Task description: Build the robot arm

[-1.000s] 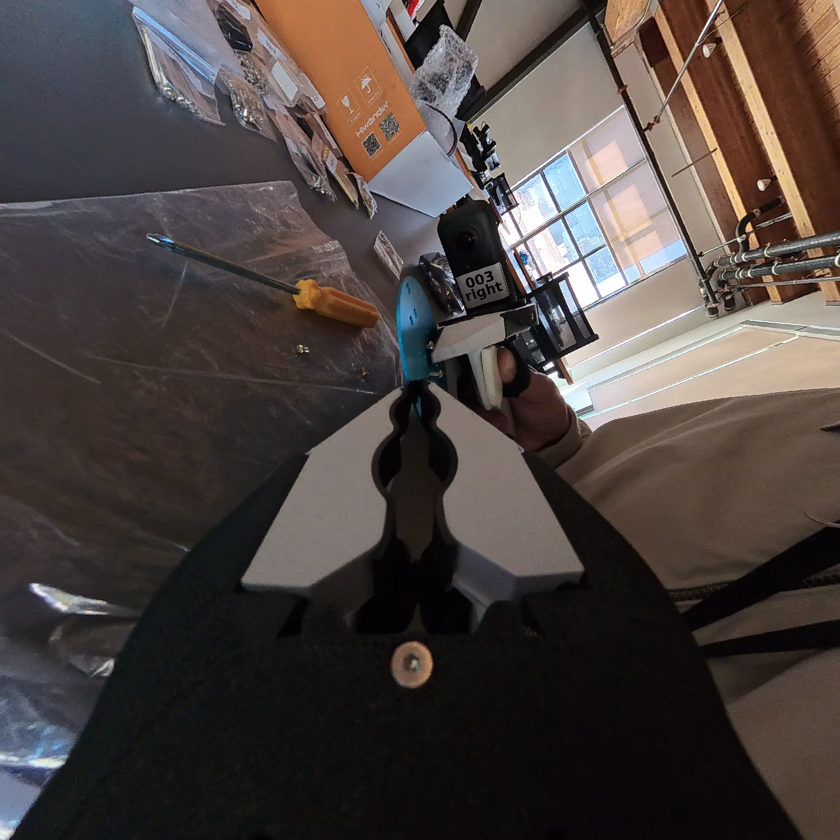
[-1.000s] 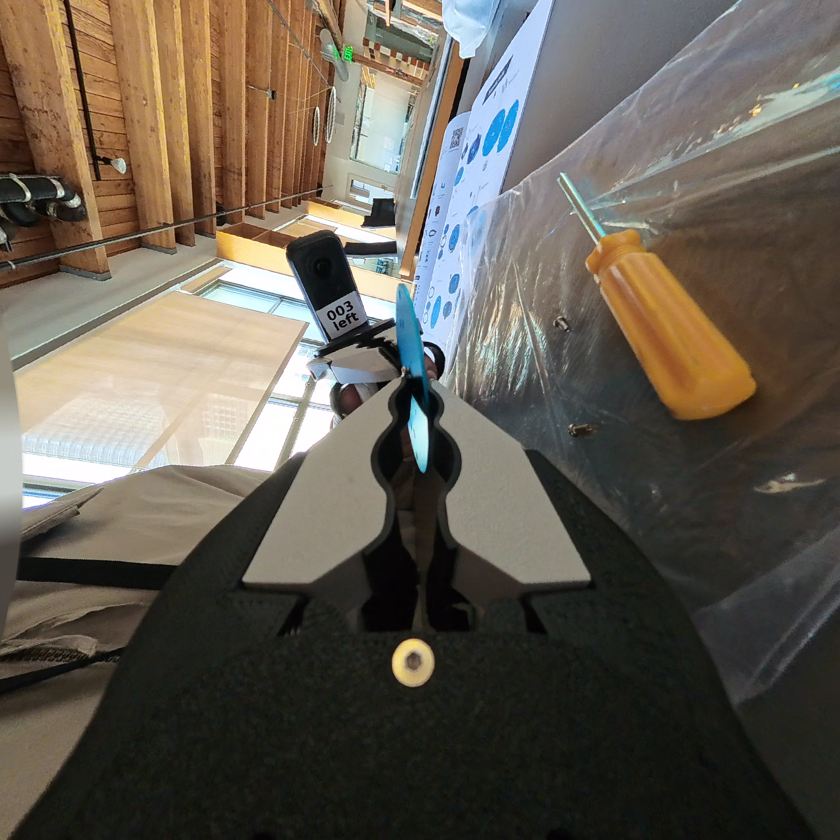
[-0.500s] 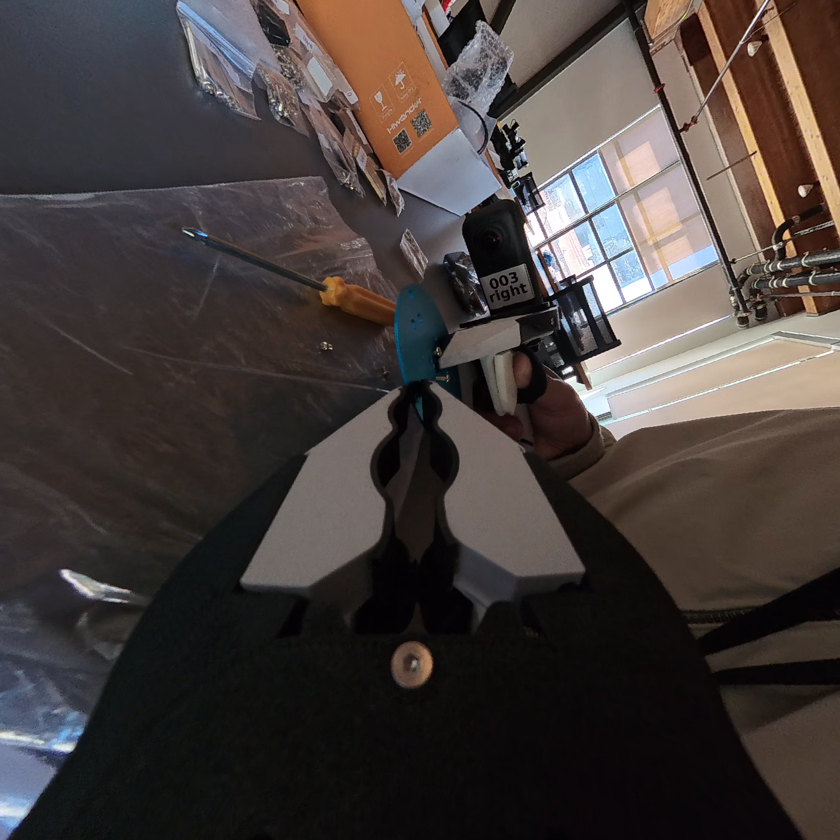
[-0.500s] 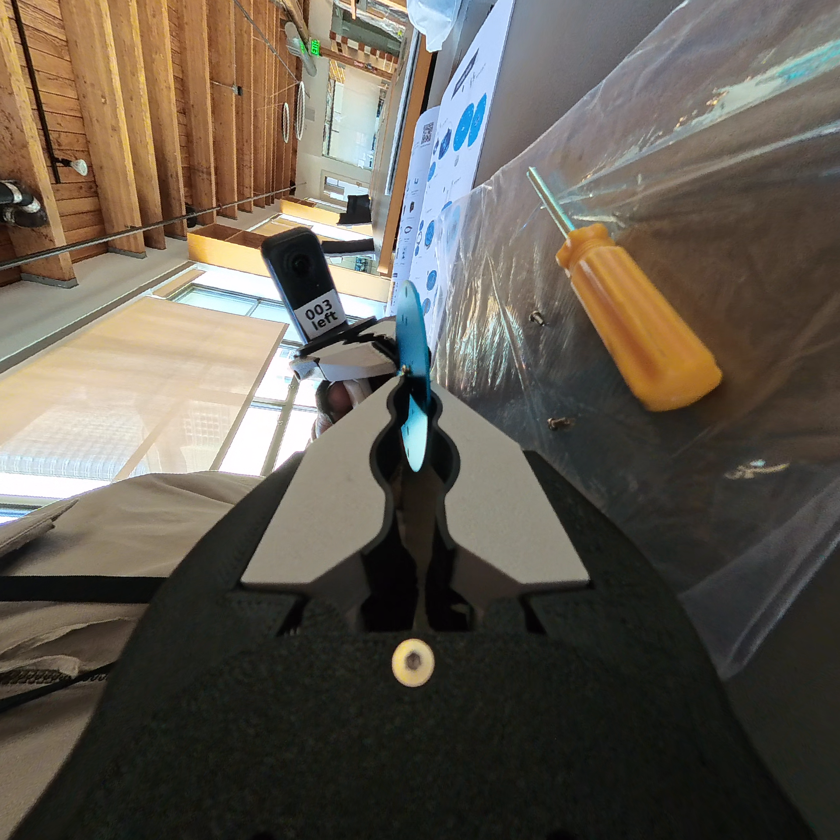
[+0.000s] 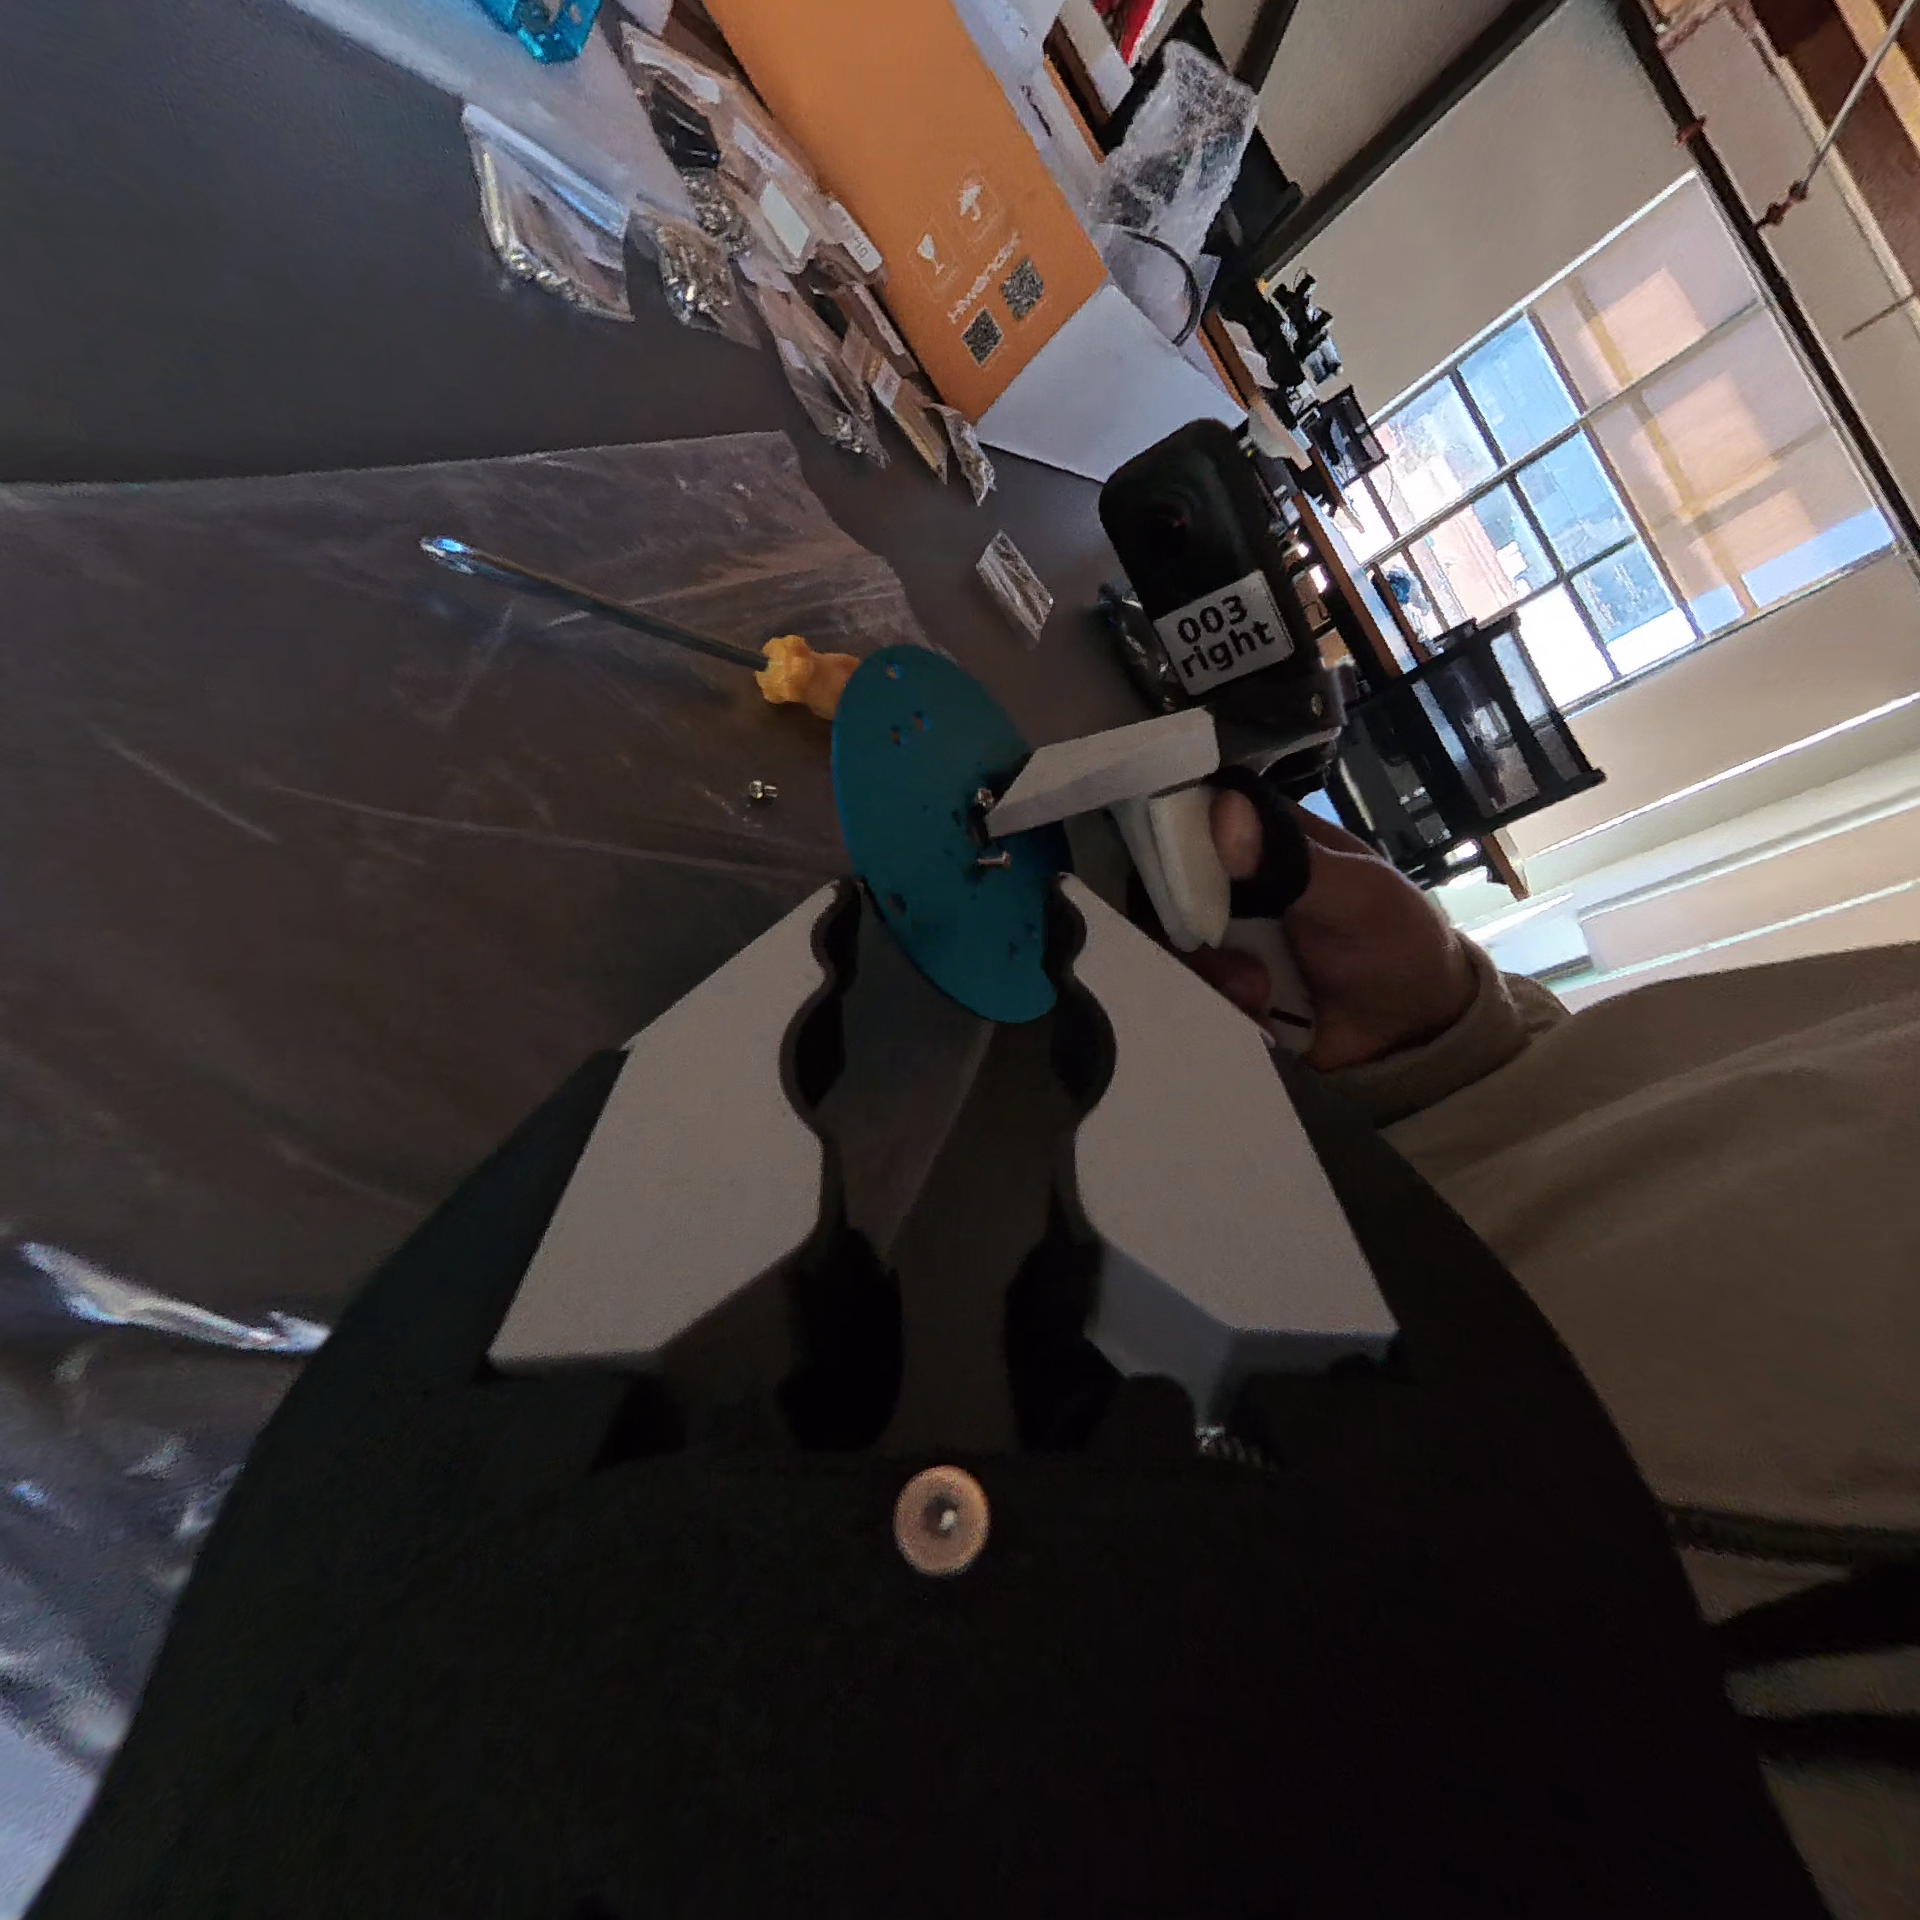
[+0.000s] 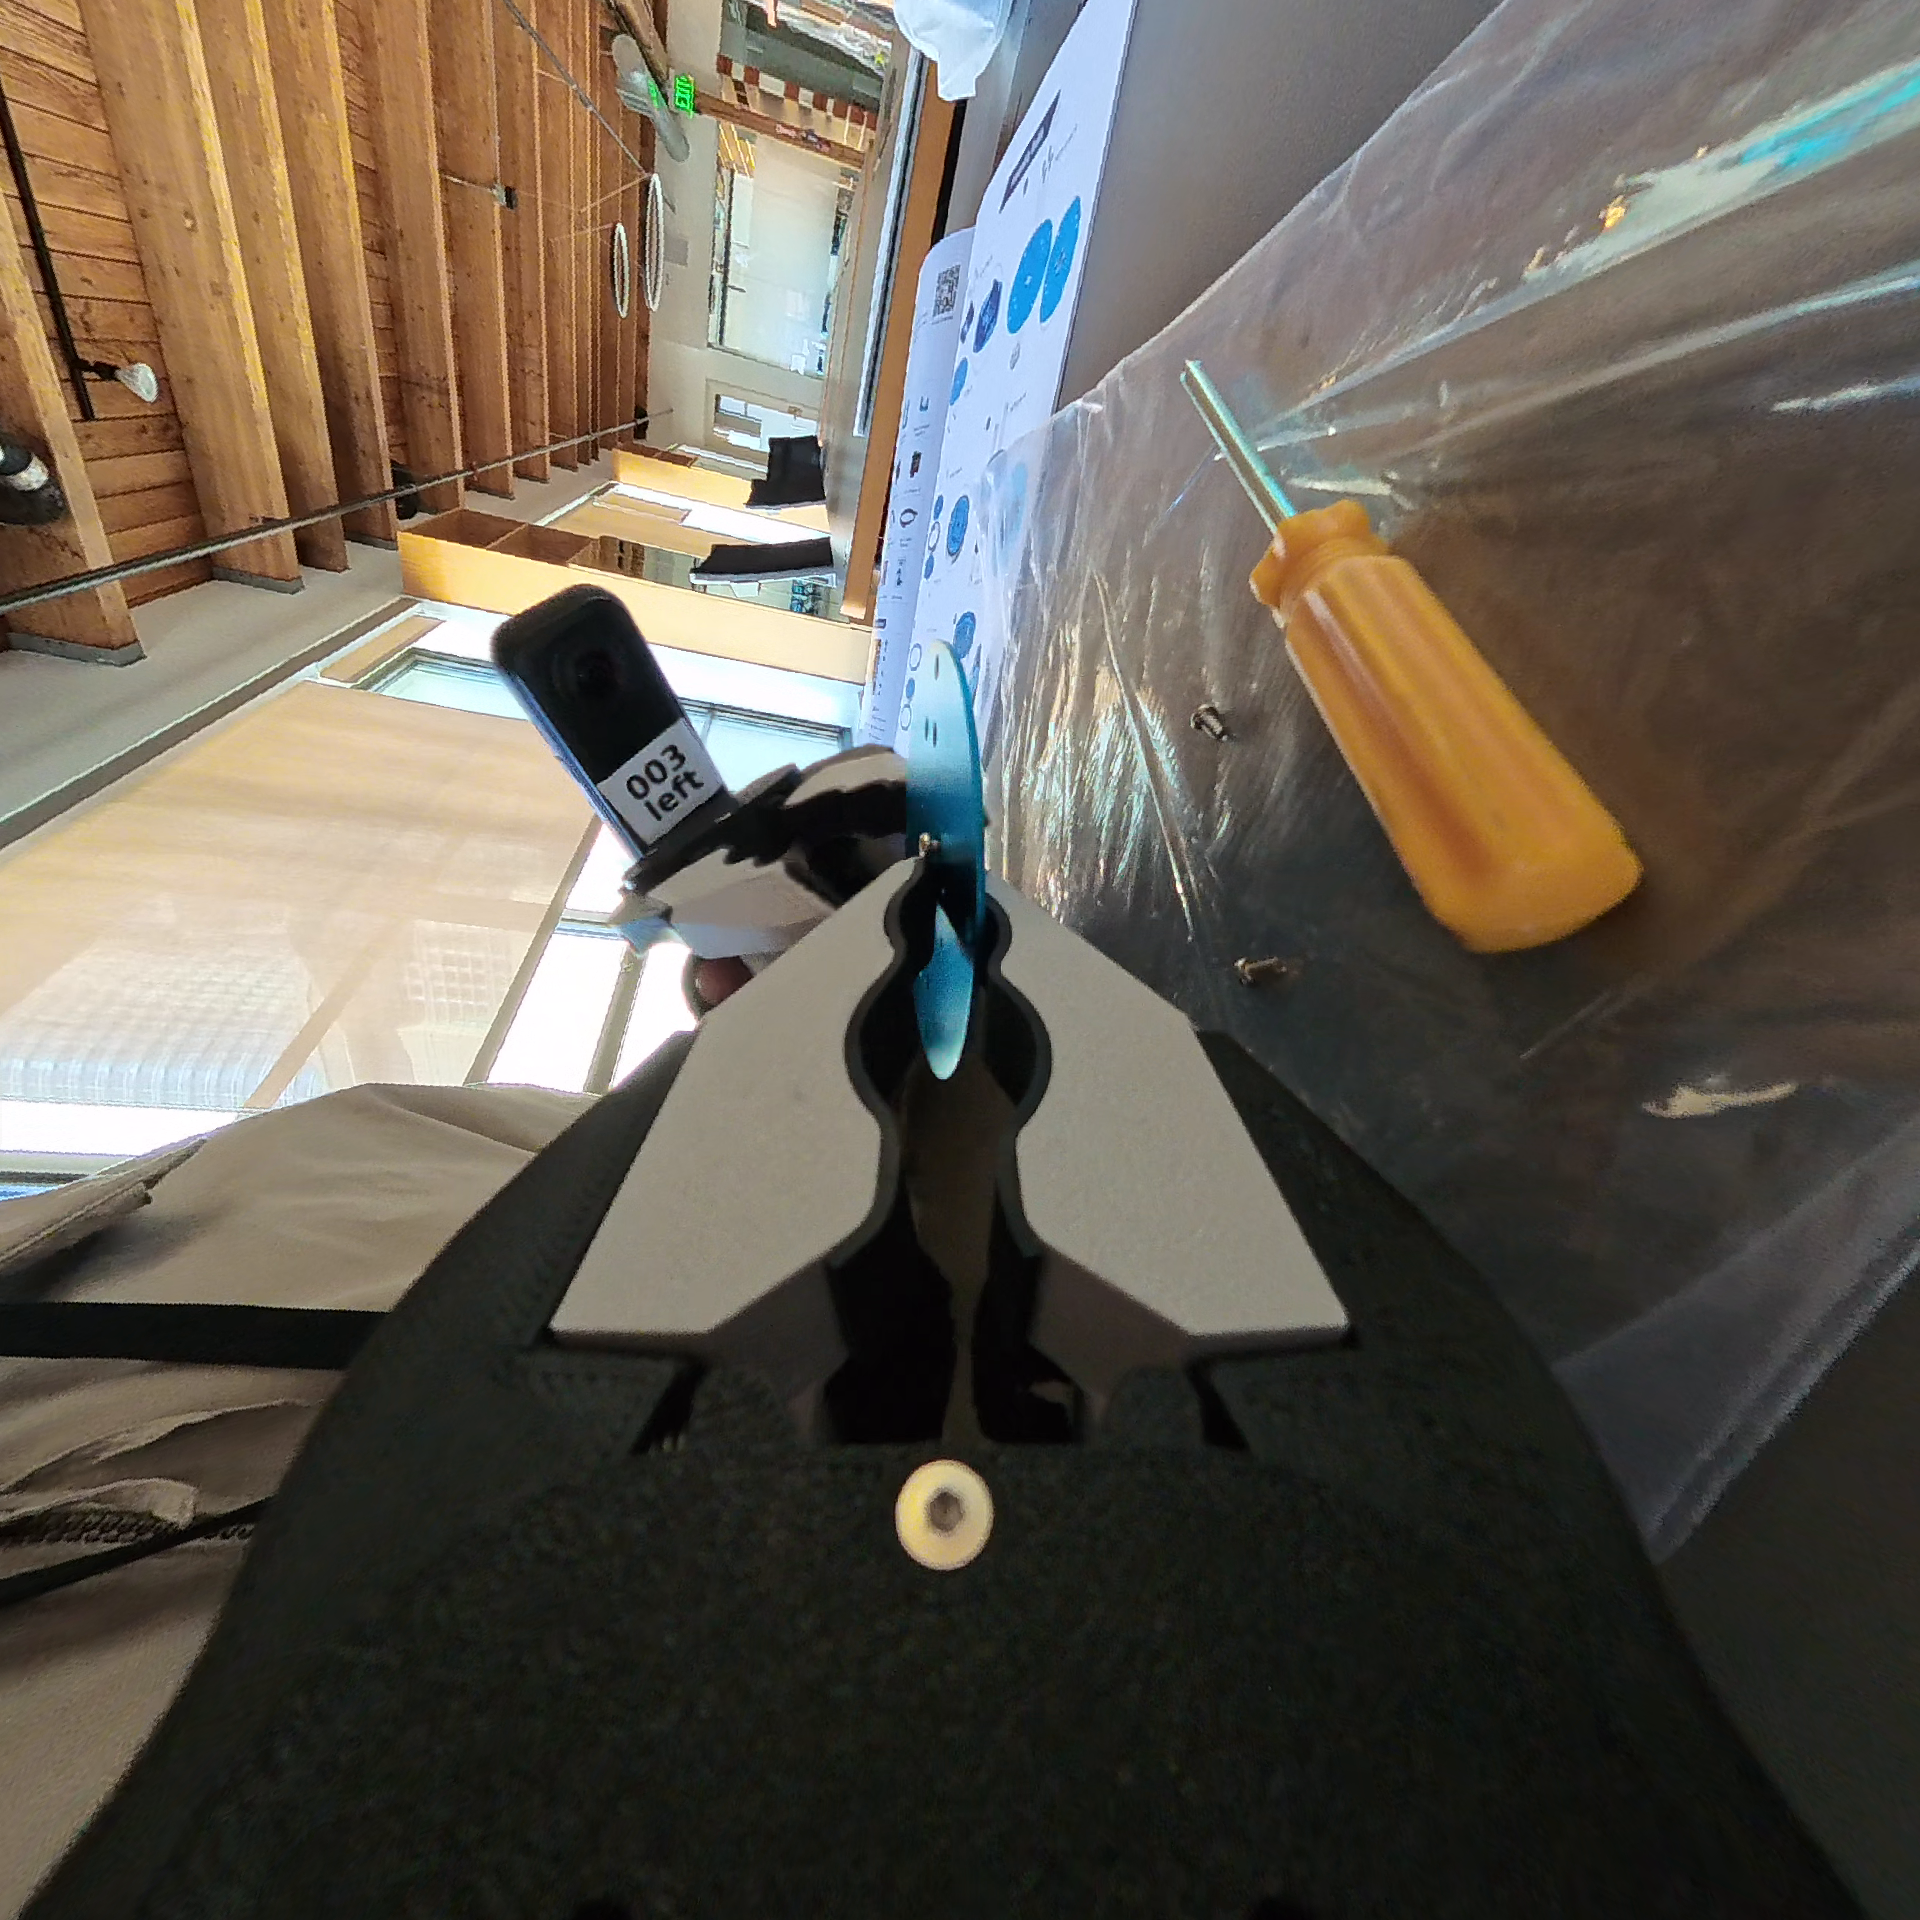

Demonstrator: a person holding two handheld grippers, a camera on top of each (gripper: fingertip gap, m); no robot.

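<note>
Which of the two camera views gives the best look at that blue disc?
The left wrist view: the blue disc is turned partly toward the camera, so its face, small holes and screws show. In the right wrist view the same disc appears nearly edge-on, as a thin blue sliver between the fingers.

The right gripper (image 6: 951, 883) pinches a thin blue disc (image 6: 948, 831) edge-on between its closed tips. Just beyond, touching the disc's far side, sits the left gripper (image 6: 831, 821). To the right, an orange-handled screwdriver (image 6: 1434, 748) and 2 small screws (image 6: 1205, 717) lie on clear plastic sheeting (image 6: 1558, 1039) covering the counter (image 6: 1818, 1558).
</note>
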